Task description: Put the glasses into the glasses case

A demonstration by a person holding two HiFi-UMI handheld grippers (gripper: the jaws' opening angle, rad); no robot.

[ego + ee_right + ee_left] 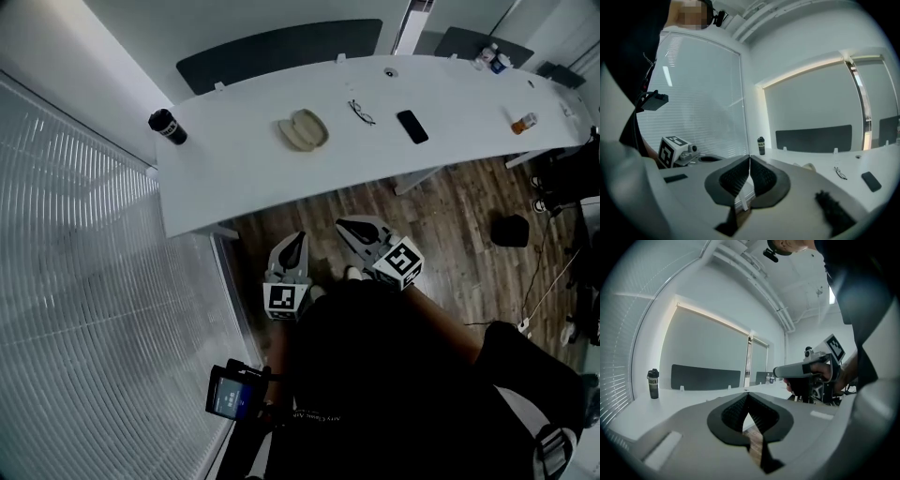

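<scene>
Glasses on the table, glasses case at their 8 o'clock. We hold left gripper and right gripper closed, empty.

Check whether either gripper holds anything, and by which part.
Nothing is held. The left gripper and right gripper are shut and empty; the glasses and glasses case lie apart on the table.

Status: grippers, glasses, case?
Left hand-held gripper shut, empty; right hand-held gripper same. Glasses on table, beside beige glasses case. Nothing between them.
</scene>
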